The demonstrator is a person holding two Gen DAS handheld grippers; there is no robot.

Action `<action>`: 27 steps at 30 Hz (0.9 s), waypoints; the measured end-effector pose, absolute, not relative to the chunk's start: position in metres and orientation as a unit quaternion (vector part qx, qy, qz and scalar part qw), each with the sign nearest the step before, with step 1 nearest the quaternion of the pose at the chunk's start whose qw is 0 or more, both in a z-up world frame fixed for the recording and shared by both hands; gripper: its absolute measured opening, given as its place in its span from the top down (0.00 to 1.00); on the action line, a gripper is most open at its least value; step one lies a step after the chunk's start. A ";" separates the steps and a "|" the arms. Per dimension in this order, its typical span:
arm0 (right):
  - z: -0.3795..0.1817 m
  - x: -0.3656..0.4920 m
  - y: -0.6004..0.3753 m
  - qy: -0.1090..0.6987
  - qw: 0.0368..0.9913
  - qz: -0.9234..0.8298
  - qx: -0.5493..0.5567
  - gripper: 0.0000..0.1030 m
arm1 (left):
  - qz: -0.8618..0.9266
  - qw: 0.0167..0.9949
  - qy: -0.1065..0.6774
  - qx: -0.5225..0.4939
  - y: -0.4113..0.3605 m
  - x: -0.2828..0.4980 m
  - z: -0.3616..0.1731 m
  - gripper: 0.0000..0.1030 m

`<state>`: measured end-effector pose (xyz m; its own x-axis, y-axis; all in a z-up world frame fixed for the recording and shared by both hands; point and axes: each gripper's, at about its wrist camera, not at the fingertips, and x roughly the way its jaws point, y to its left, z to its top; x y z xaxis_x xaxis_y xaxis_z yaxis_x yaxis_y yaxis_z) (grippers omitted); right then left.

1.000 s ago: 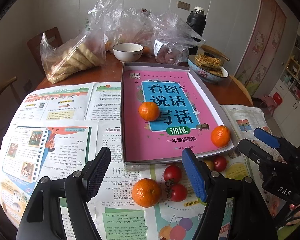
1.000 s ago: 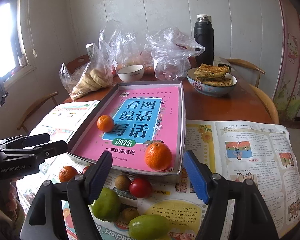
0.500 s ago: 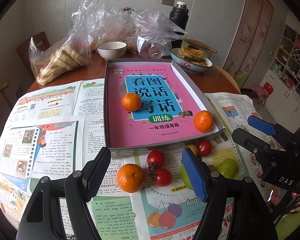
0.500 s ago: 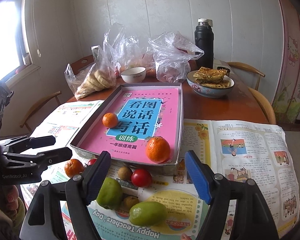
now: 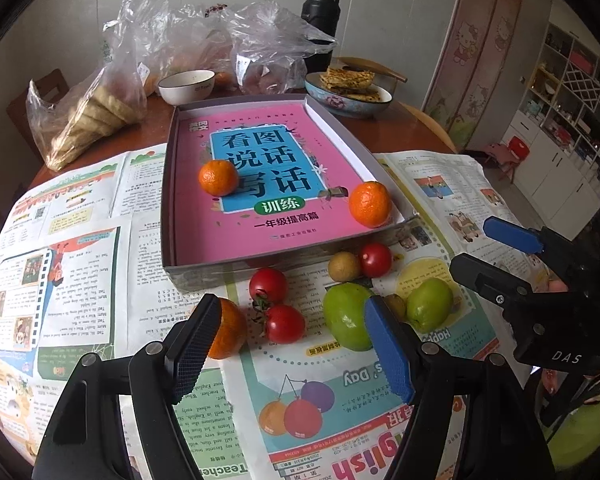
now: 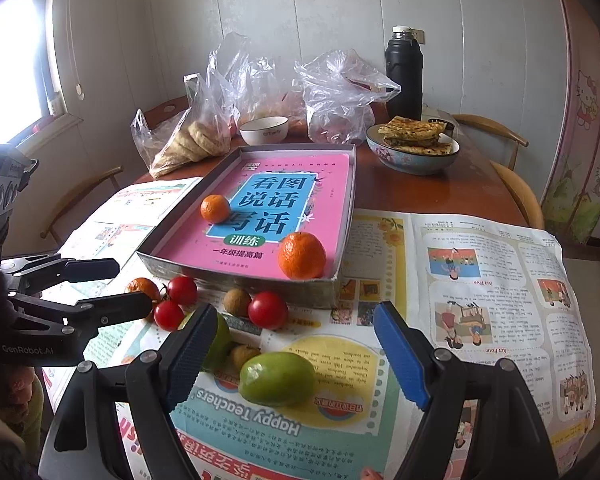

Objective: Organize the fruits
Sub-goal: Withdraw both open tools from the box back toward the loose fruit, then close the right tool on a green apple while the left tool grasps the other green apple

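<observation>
A pink-lined box tray (image 5: 168, 208) (image 6: 344, 248) holds two tangerines (image 5: 218, 177) (image 5: 370, 204). On the newspaper in front of it lie a third tangerine (image 5: 230, 334), cherry tomatoes (image 5: 284, 323) (image 6: 267, 309), small brown fruits (image 5: 343, 266) and two green fruits (image 5: 346, 316) (image 6: 277, 378). My left gripper (image 5: 292, 354) is open and empty above the tangerine and tomatoes. My right gripper (image 6: 296, 354) is open and empty above a green fruit. Each gripper shows in the other's view (image 5: 496, 252) (image 6: 112, 288).
At the table's far side stand plastic bags of food (image 5: 92, 116), a white bowl (image 5: 186, 86), a bowl of flatbread (image 5: 348, 92) and a black flask (image 5: 320, 20). Newspaper (image 6: 492, 280) covers the near half. Wooden chairs (image 6: 512, 184) ring the table.
Both grippers have pulled back toward me and tilted down, so the loose fruits in front of the tray have come more fully into view. No fruit has moved.
</observation>
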<state>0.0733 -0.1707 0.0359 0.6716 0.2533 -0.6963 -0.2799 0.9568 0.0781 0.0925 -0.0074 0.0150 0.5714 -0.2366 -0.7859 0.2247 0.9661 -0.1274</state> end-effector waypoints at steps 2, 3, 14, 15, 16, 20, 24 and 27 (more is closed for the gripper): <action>0.034 0.071 -0.172 0.381 0.913 0.147 -0.021 0.22 | -0.134 0.884 0.447 0.001 -0.012 0.091 0.013 0.27; 0.033 0.071 -0.172 0.382 0.912 0.149 -0.023 0.22 | -0.136 0.884 0.448 0.005 -0.014 0.091 0.012 0.27; 0.008 0.063 -0.168 0.415 0.893 0.168 -0.052 0.22 | -0.151 0.872 0.465 0.018 -0.025 0.087 0.001 0.27; 0.005 0.063 -0.167 0.418 0.891 0.169 -0.052 0.22 | -0.151 0.871 0.467 0.017 -0.025 0.087 0.001 0.27; 0.002 0.064 -0.167 0.422 0.889 0.170 -0.052 0.22 | -0.152 0.870 0.468 0.015 -0.026 0.088 0.000 0.27; -0.009 0.067 -0.164 0.434 0.883 0.174 -0.051 0.22 | -0.159 0.866 0.473 0.017 -0.030 0.089 -0.003 0.27; -0.016 0.070 -0.163 0.439 0.880 0.176 -0.052 0.22 | -0.166 0.863 0.477 0.013 -0.035 0.092 -0.005 0.27; -0.020 0.073 -0.162 0.442 0.878 0.177 -0.054 0.22 | -0.169 0.858 0.484 0.005 -0.038 0.097 -0.007 0.27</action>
<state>0.0728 -0.1618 -0.0203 0.5463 0.2627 -0.7953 -0.3579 0.9317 0.0619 0.0967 -0.0376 -0.0075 0.4734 -0.2857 -0.8332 0.2957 0.9426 -0.1552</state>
